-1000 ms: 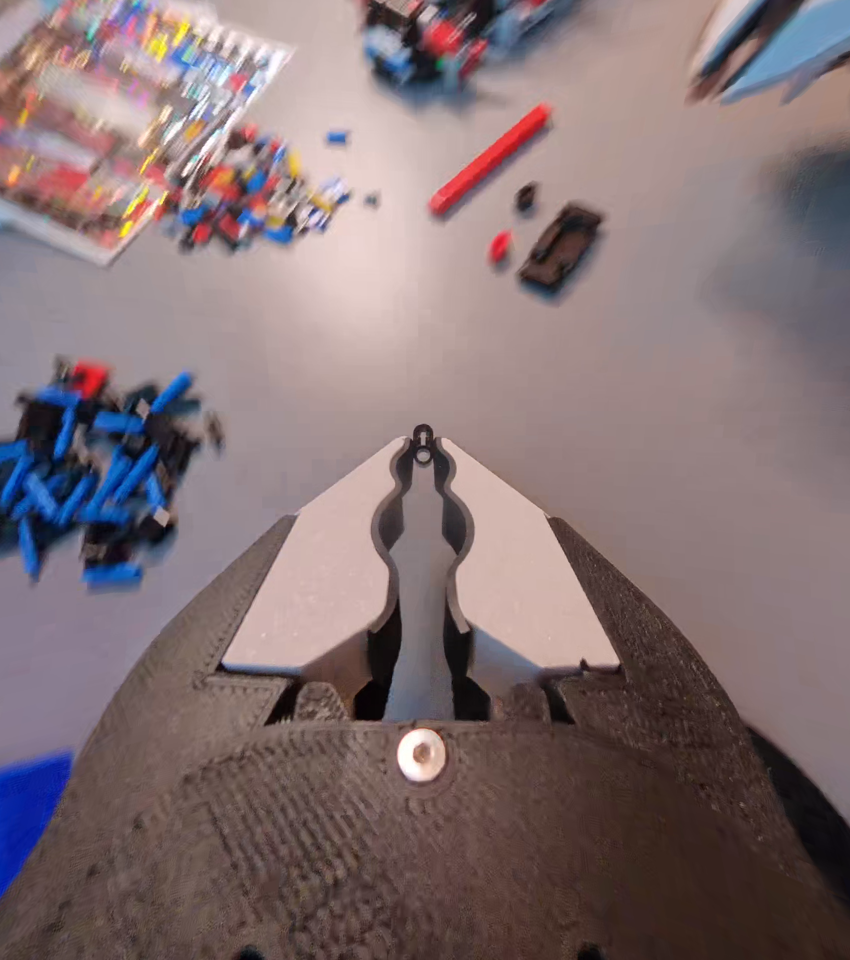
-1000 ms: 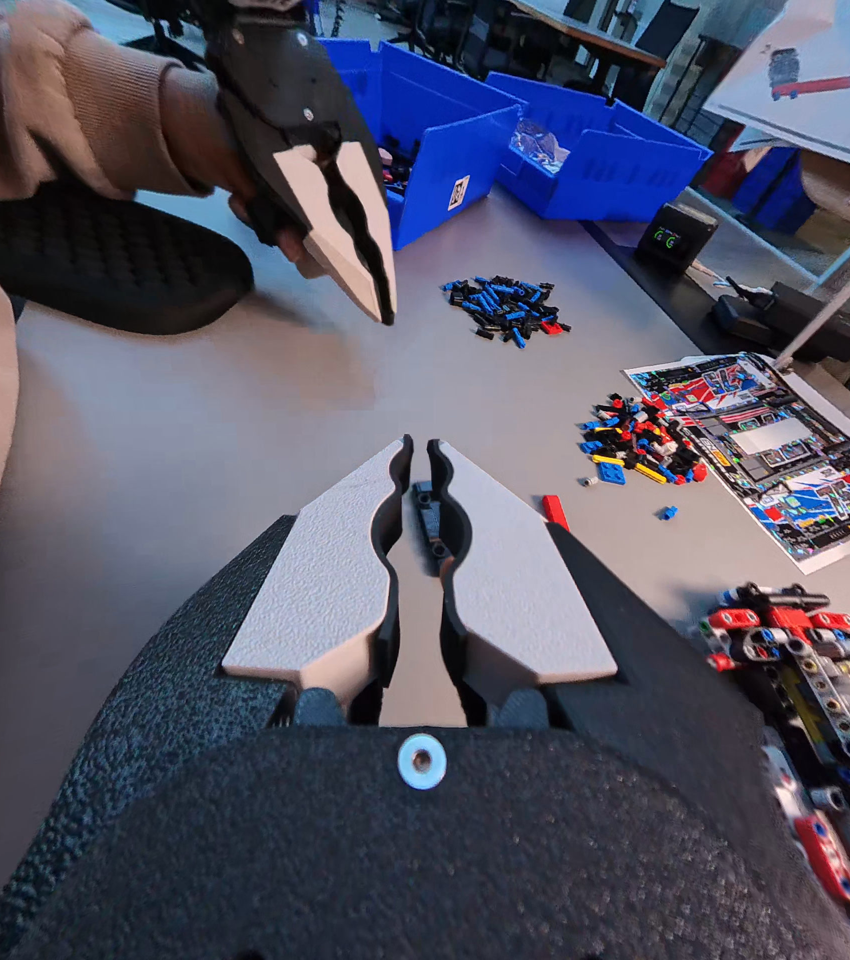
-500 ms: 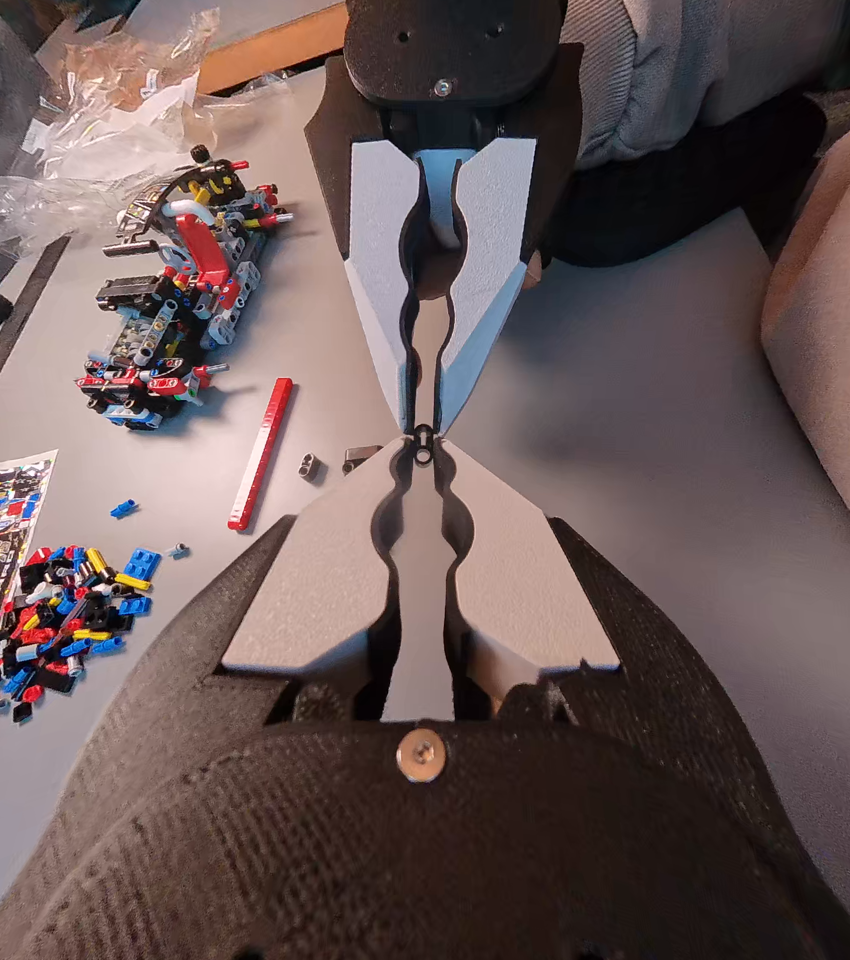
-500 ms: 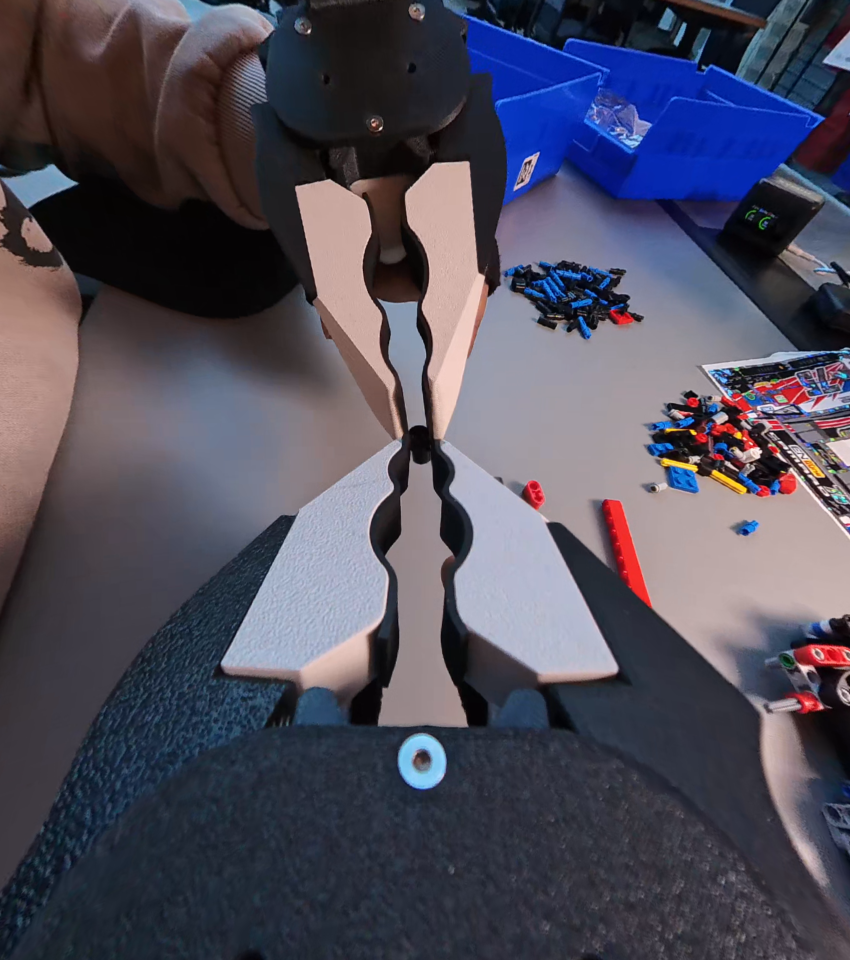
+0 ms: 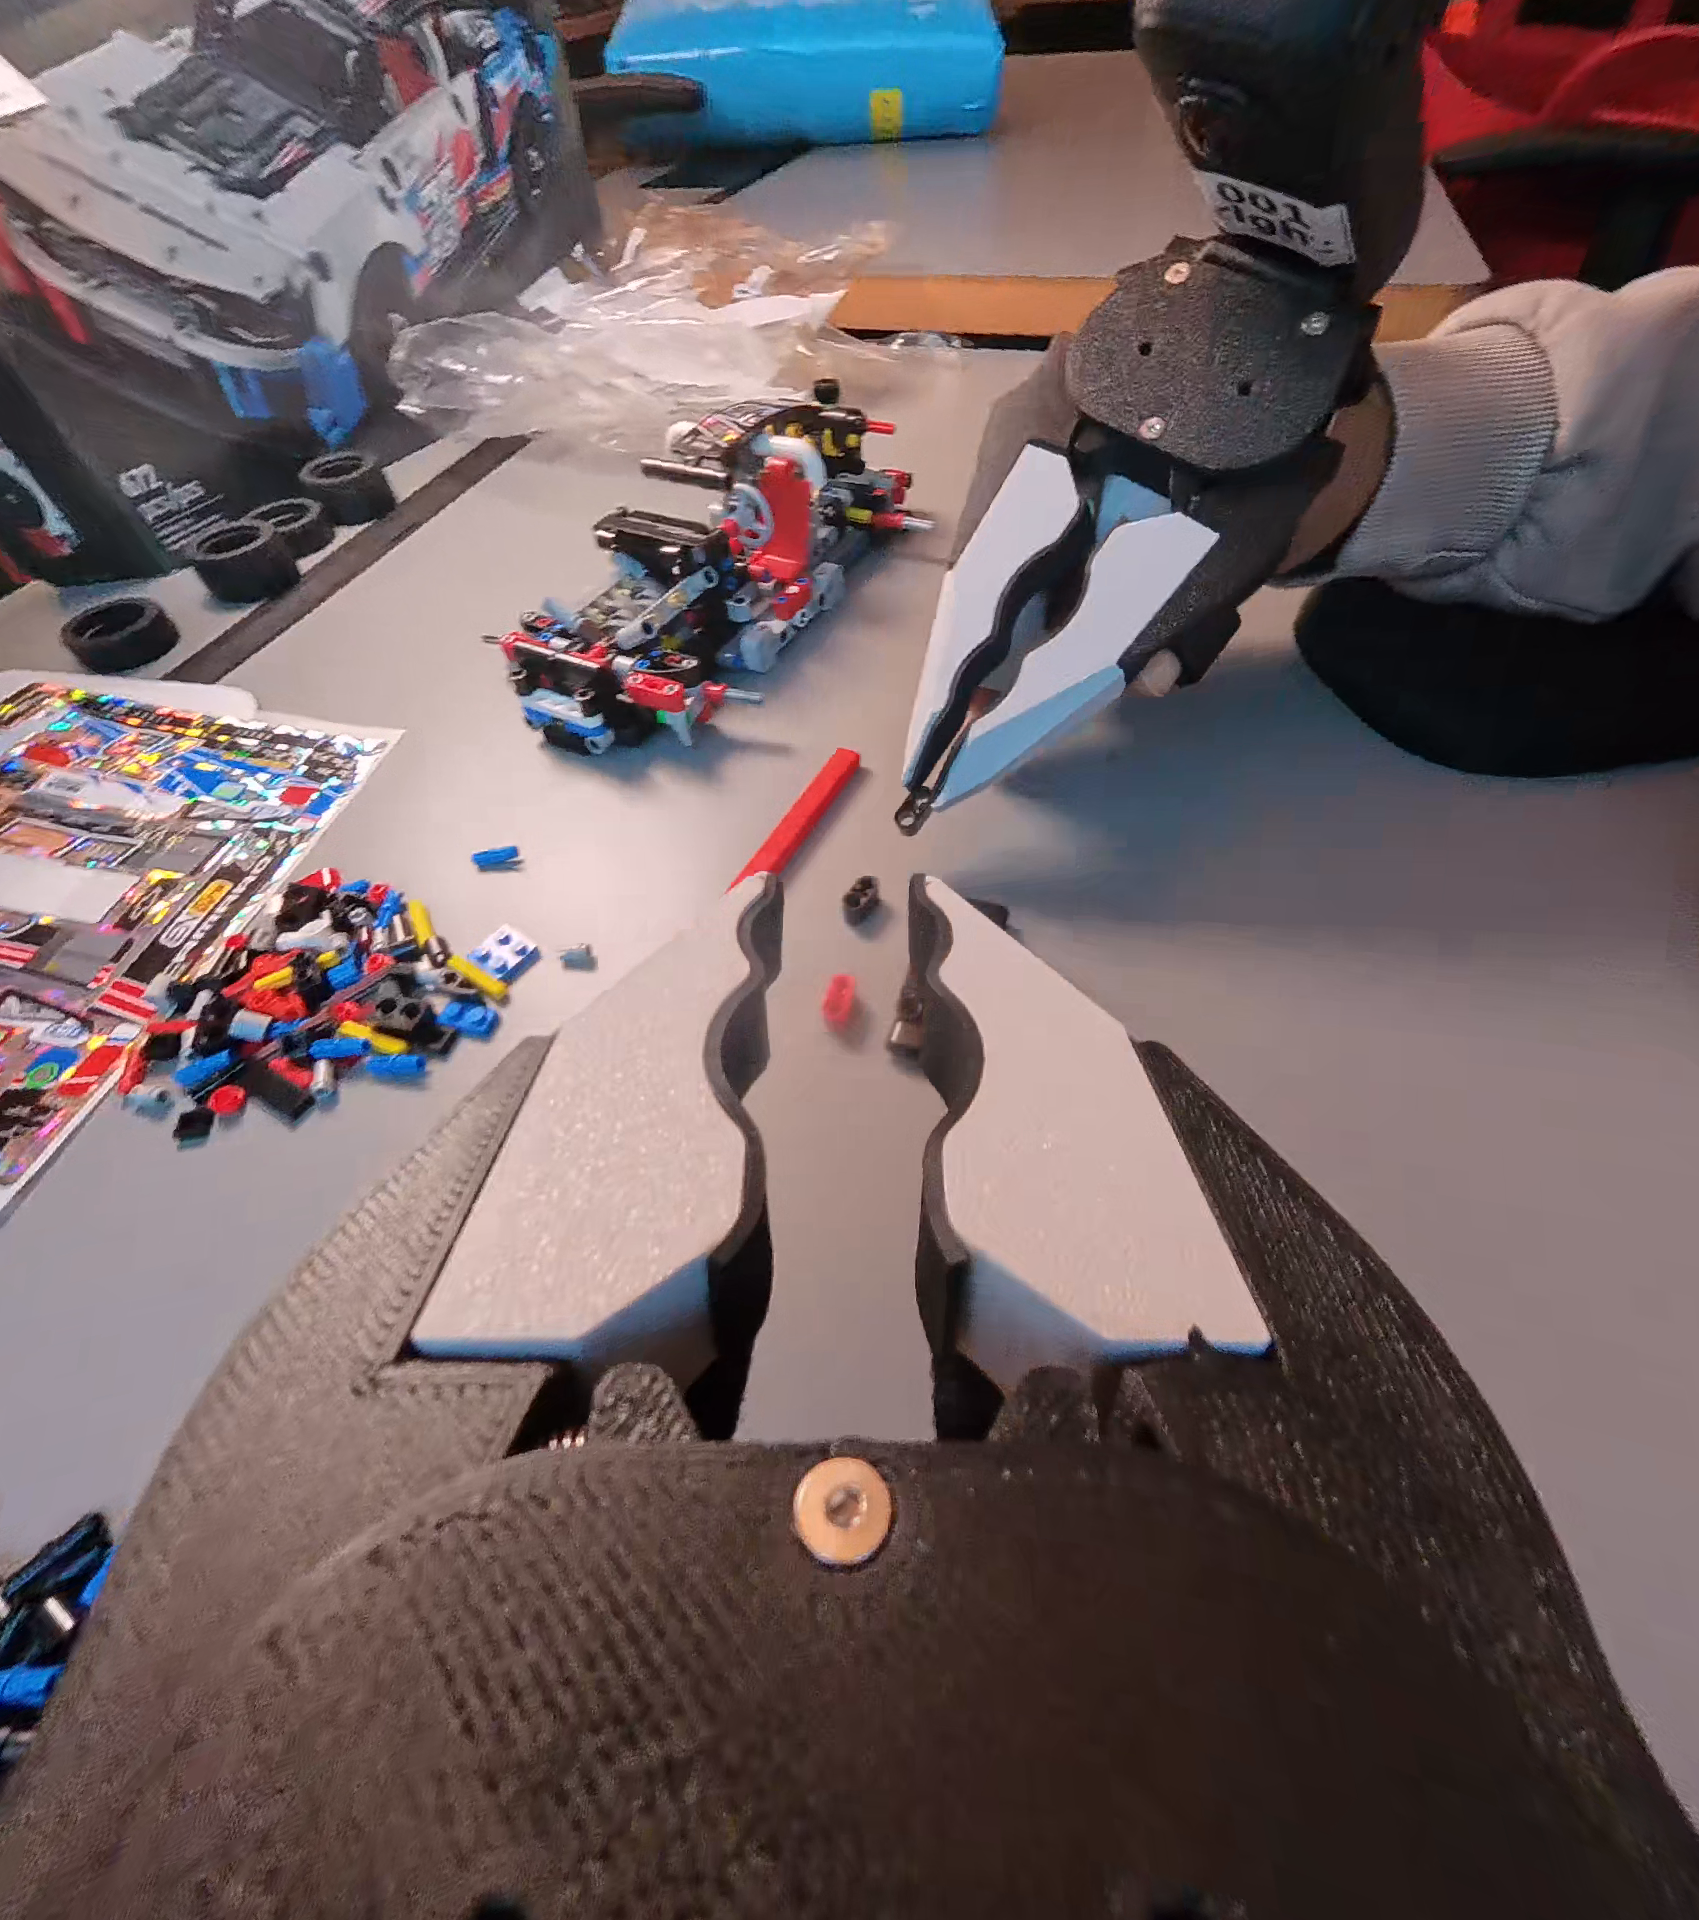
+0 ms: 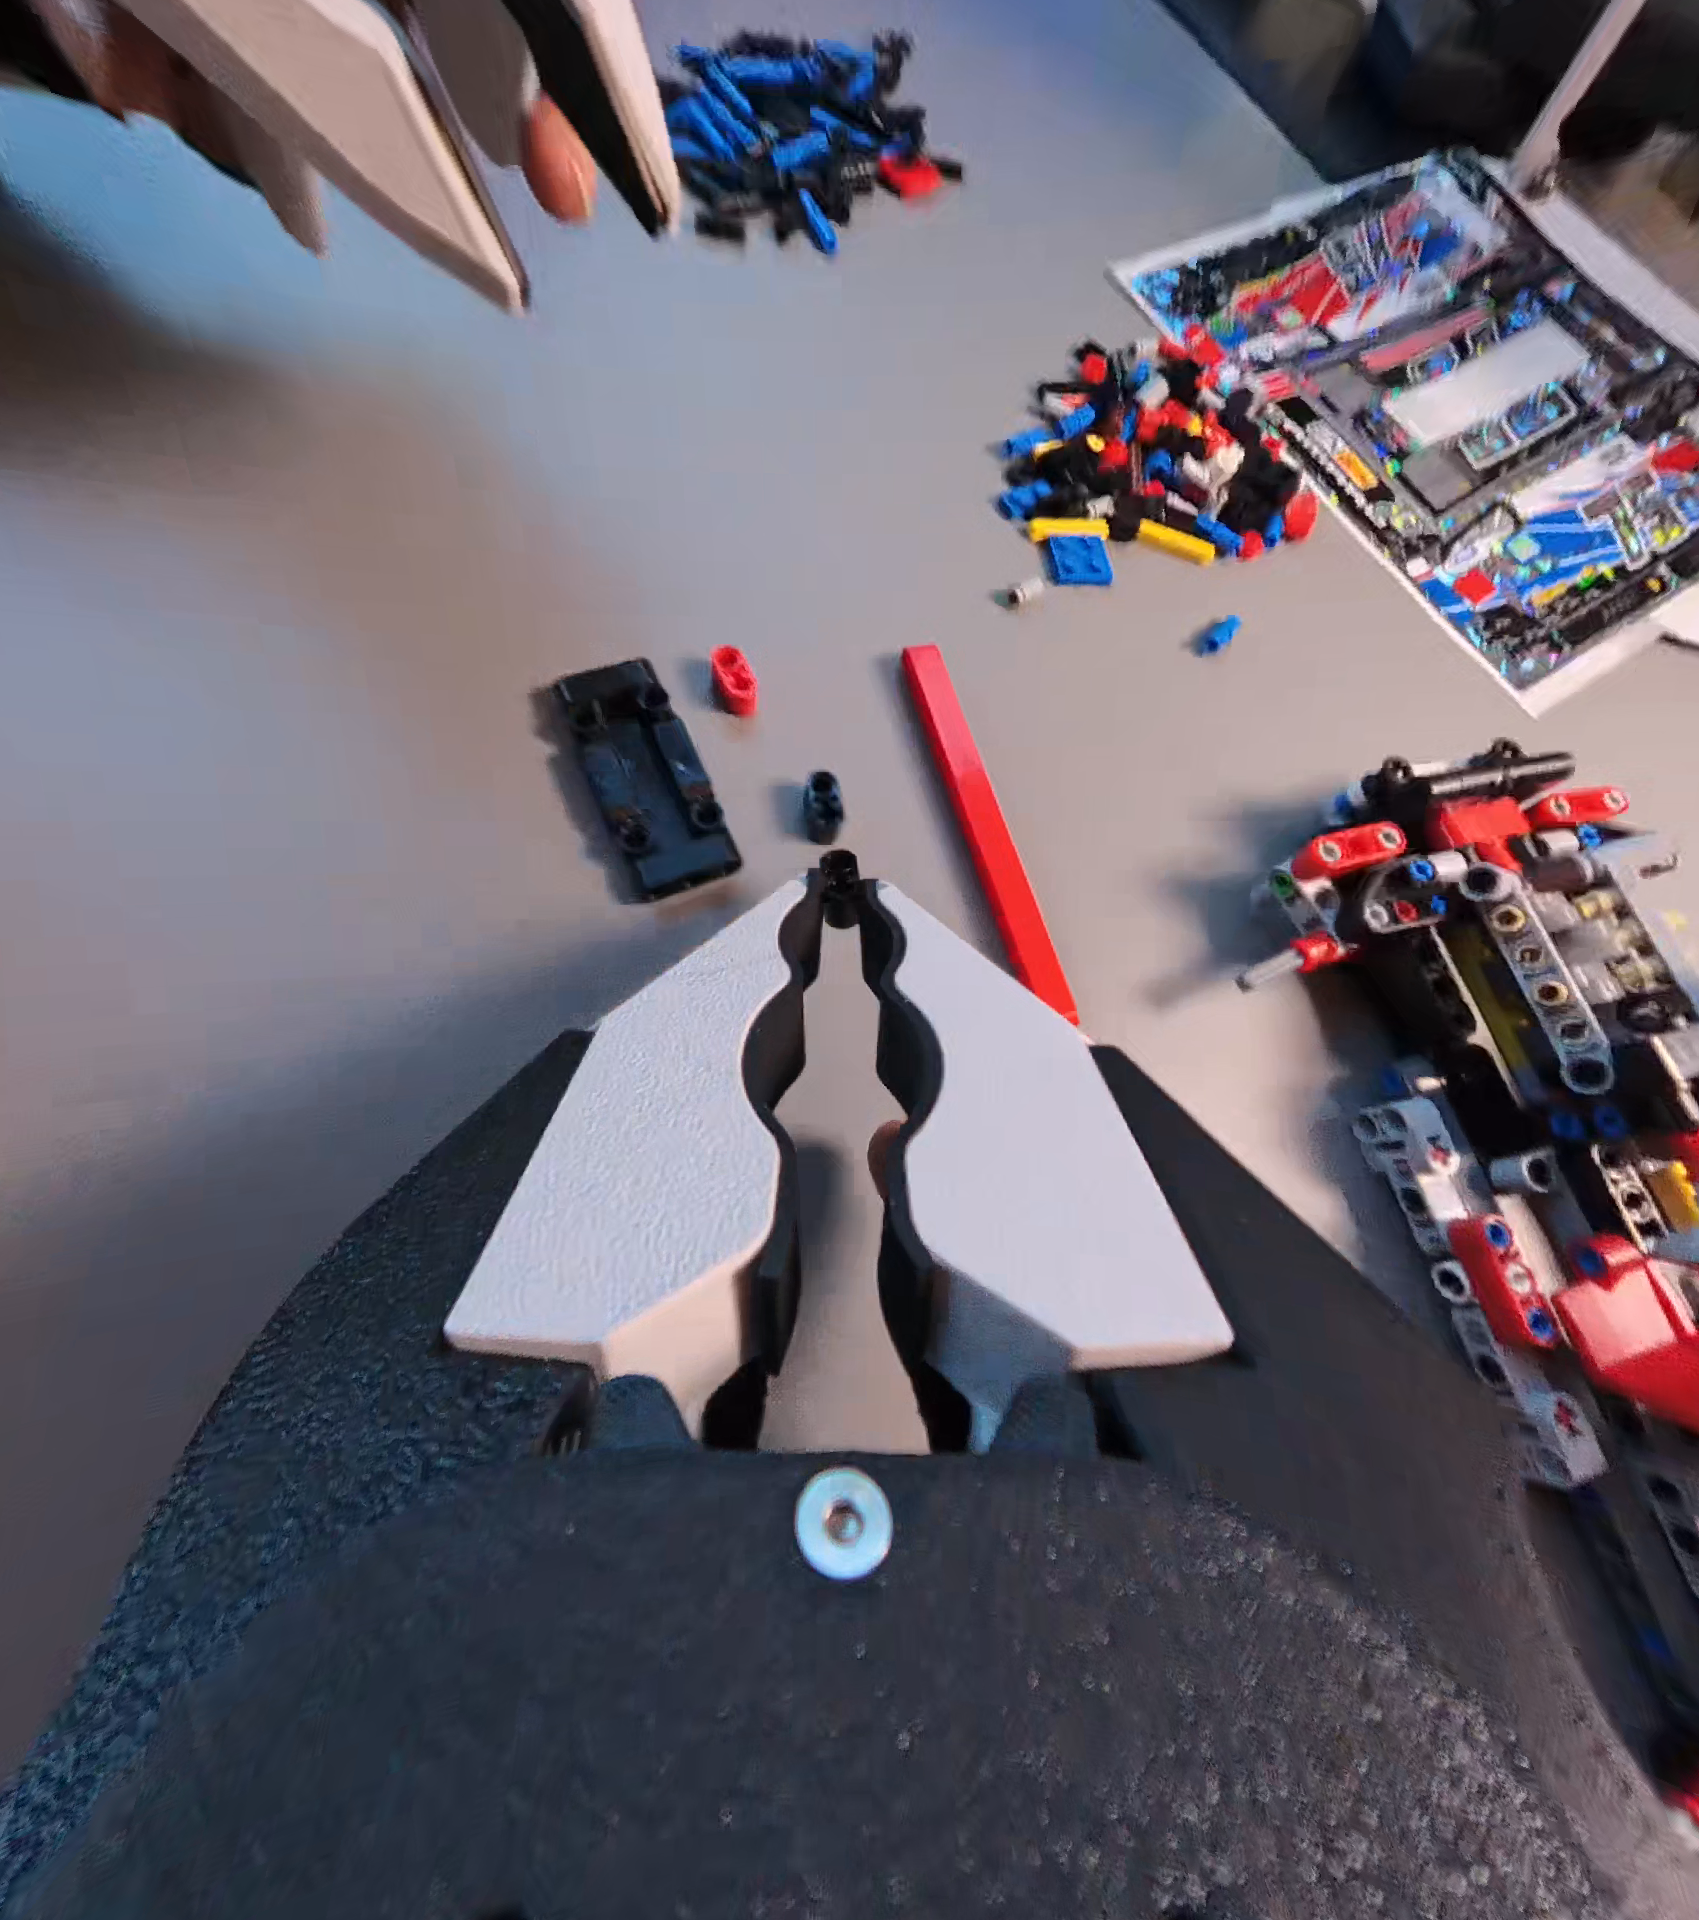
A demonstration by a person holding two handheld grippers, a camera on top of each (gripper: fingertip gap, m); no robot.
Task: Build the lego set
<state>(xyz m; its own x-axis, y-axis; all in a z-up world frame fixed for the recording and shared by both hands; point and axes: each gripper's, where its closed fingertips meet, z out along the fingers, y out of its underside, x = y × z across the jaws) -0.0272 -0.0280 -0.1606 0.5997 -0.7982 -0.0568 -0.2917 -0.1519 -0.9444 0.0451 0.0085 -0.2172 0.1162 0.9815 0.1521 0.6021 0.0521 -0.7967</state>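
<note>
While left tongs (image 5: 845,894) gape, right tongs (image 6: 837,885) pinch black pin (image 6: 837,878).

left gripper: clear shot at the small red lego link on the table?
Probably yes. The left gripper is open and empty, and the small red link lies bare on the grey table between its fingers; the right gripper sits off beyond.

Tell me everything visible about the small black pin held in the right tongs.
The black pin is a tiny glossy plastic connector, roughly cylindrical with a ringed collar and an open round end. It is pinched at the very tip of the right tongs, sticking out past the fingertips and pointing forward. It hangs above the grey table, touching nothing else; a similar loose black piece lies just beyond it. The left wrist view shows the pin poking from the tips too.
</note>
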